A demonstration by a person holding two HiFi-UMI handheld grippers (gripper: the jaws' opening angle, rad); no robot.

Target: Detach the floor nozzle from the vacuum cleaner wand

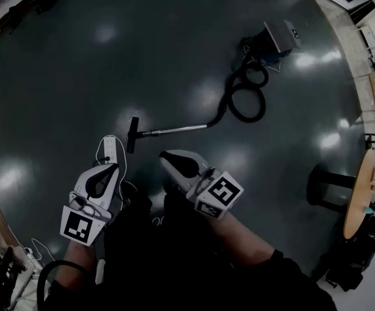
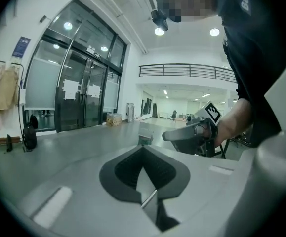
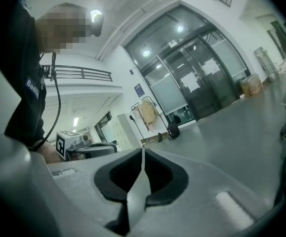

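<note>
Both forearms (image 1: 249, 245) reach out low from the dark-clothed body, each hand holding its tool nearly level with the tips angled in toward one another. The white left gripper (image 1: 113, 167) and the white right gripper (image 1: 164, 155) have their jaws closed together on nothing. Just ahead of the two tips and between them, untouched, the black bar-shaped floor nozzle (image 1: 133, 135) lies on the glossy dark grey floor (image 1: 142, 57), joined to the silver metal wand (image 1: 174, 130) that runs off beyond the right gripper to a coiled black hose (image 1: 245, 96).
</note>
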